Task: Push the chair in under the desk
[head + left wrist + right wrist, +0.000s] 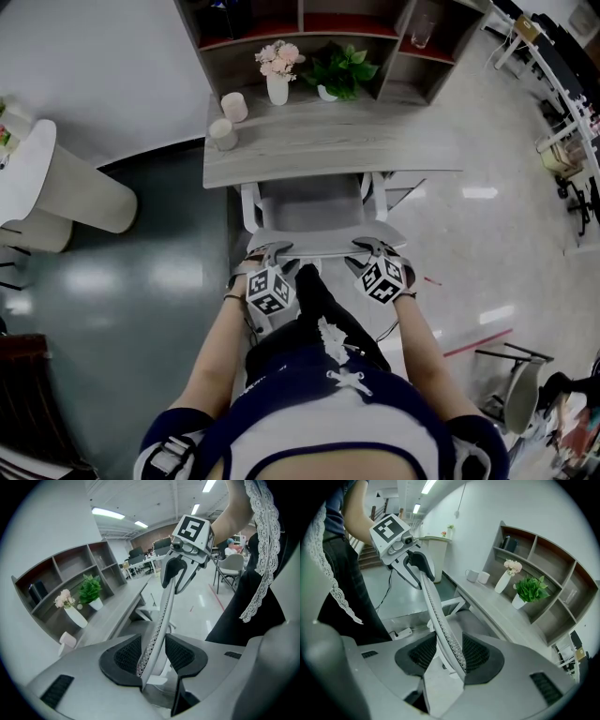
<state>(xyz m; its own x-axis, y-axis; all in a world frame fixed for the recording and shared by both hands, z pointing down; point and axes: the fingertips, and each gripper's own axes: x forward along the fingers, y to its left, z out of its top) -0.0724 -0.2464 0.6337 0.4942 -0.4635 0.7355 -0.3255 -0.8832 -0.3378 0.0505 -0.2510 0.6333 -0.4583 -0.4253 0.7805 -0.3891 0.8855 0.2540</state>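
1. The chair (314,208) stands with its seat front tucked under the counter (281,155); its base is hidden.
2. The left tongs (273,253) and right tongs (376,249) each clamp the chair's backrest rim, just short of the counter.

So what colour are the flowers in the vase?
Pale pink flowers, standing in a white vase. The head view shows them best.

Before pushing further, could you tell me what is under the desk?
The chair has its seat front under the desk; the desktop hides whatever lies further in.
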